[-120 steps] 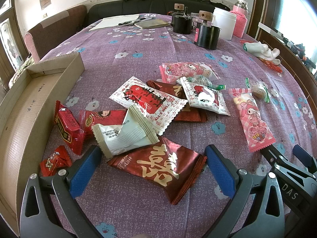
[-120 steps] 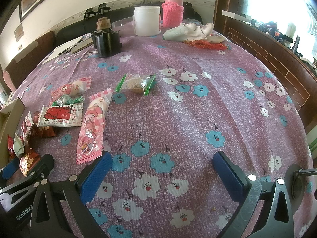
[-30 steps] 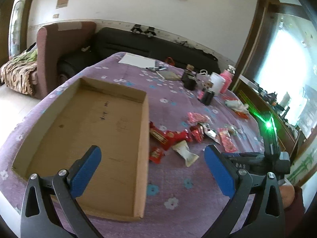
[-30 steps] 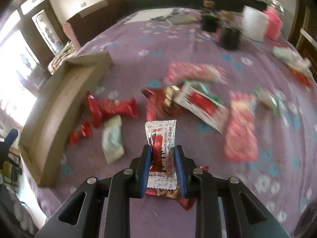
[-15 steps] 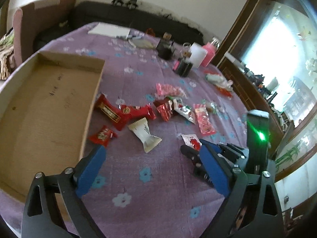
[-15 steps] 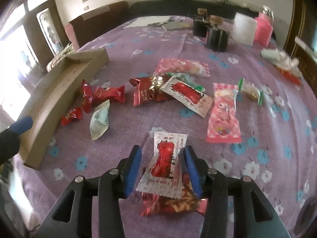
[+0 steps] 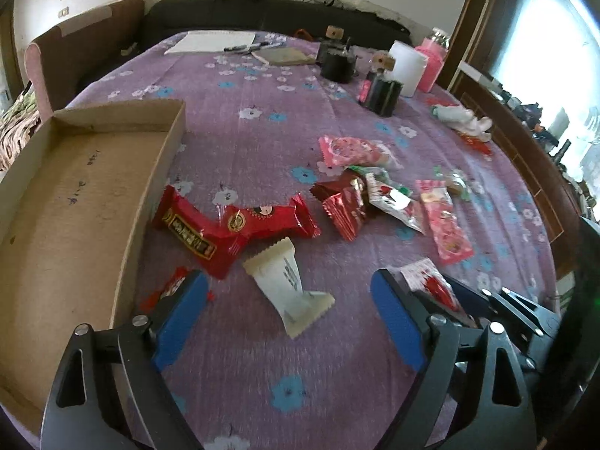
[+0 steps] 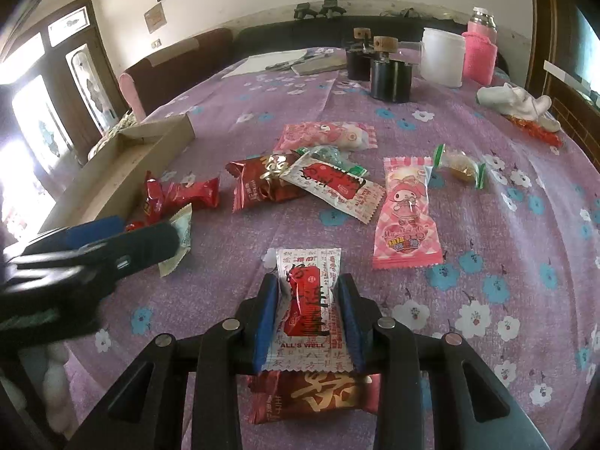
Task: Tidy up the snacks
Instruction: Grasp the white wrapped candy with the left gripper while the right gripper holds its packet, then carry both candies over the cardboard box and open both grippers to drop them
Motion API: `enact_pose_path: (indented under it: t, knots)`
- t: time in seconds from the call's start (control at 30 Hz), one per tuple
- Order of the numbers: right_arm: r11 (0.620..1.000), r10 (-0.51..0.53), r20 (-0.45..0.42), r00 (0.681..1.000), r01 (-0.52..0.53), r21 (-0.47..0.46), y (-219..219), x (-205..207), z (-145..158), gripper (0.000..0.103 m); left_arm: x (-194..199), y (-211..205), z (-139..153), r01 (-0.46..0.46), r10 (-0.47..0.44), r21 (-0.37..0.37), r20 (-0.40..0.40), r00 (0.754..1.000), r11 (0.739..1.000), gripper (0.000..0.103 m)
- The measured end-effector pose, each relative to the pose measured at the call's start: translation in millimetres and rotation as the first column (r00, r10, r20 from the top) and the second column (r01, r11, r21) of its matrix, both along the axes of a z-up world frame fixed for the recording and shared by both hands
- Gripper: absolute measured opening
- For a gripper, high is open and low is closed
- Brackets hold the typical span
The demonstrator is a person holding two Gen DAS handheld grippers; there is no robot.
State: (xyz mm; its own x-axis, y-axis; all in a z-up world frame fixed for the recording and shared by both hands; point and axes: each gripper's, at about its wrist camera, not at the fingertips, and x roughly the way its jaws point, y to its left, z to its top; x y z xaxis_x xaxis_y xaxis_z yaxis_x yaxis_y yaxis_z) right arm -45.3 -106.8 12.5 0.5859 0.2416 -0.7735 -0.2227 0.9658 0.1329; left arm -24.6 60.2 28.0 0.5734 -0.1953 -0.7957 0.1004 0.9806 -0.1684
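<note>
Snack packets lie scattered on a purple flowered tablecloth beside an open cardboard box (image 7: 161, 172). My left gripper (image 7: 287, 281) hovers low over a white packet (image 7: 285, 281), jaws wide apart and closing, pads clear of it. A small red packet (image 7: 168, 285) lies by its left finger. My right gripper (image 8: 308, 296) has its jaws closing, pads pressing the sides of a white-and-red packet (image 8: 309, 273), which bows between them. A dark red packet with gold characters (image 8: 311, 397) lies under its fingers. The left gripper (image 8: 112, 240) shows blurred in the right wrist view.
Red packets (image 7: 210, 232), a dark red one (image 7: 345, 206), pink ones (image 7: 446, 228) and another white-and-red one (image 8: 333, 183) lie mid-table. Black canisters (image 7: 380, 92), a white jar (image 7: 407, 67), a pink bottle (image 7: 431, 60), papers (image 7: 213, 41) and a white cloth (image 7: 461, 118) stand farther back.
The left gripper swung from above the box over to the loose snacks and dropped lower, jaws slightly narrower. The right gripper's jaws widened around its packet, then narrowed on it again.
</note>
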Motion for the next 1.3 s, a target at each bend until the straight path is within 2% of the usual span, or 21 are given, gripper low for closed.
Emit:
enact_pose_path:
  t: [0.2, 0.23, 0.27, 0.3, 0.37, 0.43, 0.5, 0.7, 0.83, 1.0, 1.13, 1.3]
  knots:
    - [1.0, 0.005, -0.002, 1.0, -0.005, 0.007, -1.1, 0.1, -0.6, 0.036, 6.9, -11.2, -13.9, 0.01, -0.009, 0.054, -0.013, 1.0, 0.999, 0.089]
    - [1.0, 0.006, -0.002, 1.0, -0.006, 0.007, -0.8, 0.0, -0.6, 0.036, 7.1, -11.3, -17.5, 0.001, 0.0, 0.065, -0.017, 1.0, 0.998, 0.084]
    - [1.0, 0.007, -0.002, 1.0, -0.007, 0.007, -0.8, -0.1, -0.6, 0.036, 6.2, -12.3, -16.9, -0.013, 0.012, 0.103, 0.008, 1.0, 0.995, 0.066]
    - [1.0, 0.007, -0.002, 1.0, -0.007, 0.008, -0.9, 0.0, -0.7, 0.036, 5.2, -12.9, -16.7, -0.018, 0.015, 0.138, 0.021, 1.0, 0.99, 0.041]
    - [1.0, 0.006, -0.002, 1.0, -0.006, 0.007, -0.6, -0.2, -0.6, 0.036, 3.4, -7.5, -15.3, -0.025, 0.023, 0.132, 0.022, 1.0, 0.991, 0.022]
    - [1.0, 0.006, -0.002, 1.0, -0.006, 0.007, -0.8, -0.3, -0.5, 0.036, 1.3, 3.2, -13.1, -0.033, 0.033, 0.07, 0.004, 0.999, 0.997, 0.022]
    - [1.0, 0.007, 0.0, 1.0, -0.007, 0.007, -0.9, -0.5, -1.0, 0.034, -3.6, 9.0, -9.9, -0.039, 0.039, 0.042, 0.007, 0.999, 0.998, 0.022]
    - [0.999, -0.002, 0.007, 1.0, 0.002, 0.034, -4.7, -0.7, -0.2, 0.026, -24.7, 22.9, 6.3, -0.033, 0.035, -0.042, 0.04, 0.999, 0.999, 0.022]
    - [0.997, -0.006, 0.037, 0.999, 0.003, 0.073, -10.1, -3.4, 6.0, 0.025, -45.0, 40.7, 25.0, -0.025, 0.034, -0.112, 0.078, 0.996, 0.993, 0.022]
    - [0.995, -0.032, 0.074, 0.997, 0.025, 0.095, -15.0, -5.6, 12.8, 0.024, -66.9, 65.1, 47.7, -0.034, 0.052, -0.138, 0.136, 0.989, 0.99, 0.022]
    - [0.994, -0.038, 0.089, 0.995, 0.029, 0.104, -14.3, -10.4, 20.1, 0.024, -84.4, 92.7, 67.9, -0.072, 0.093, -0.112, 0.195, 0.977, 0.991, 0.022]
    - [0.986, -0.011, 0.08, 0.997, -0.002, 0.165, -9.2, -21.6, 48.9, 0.024, -92.0, 132.8, 97.7, -0.109, 0.132, -0.102, 0.256, 0.958, 0.989, 0.022]
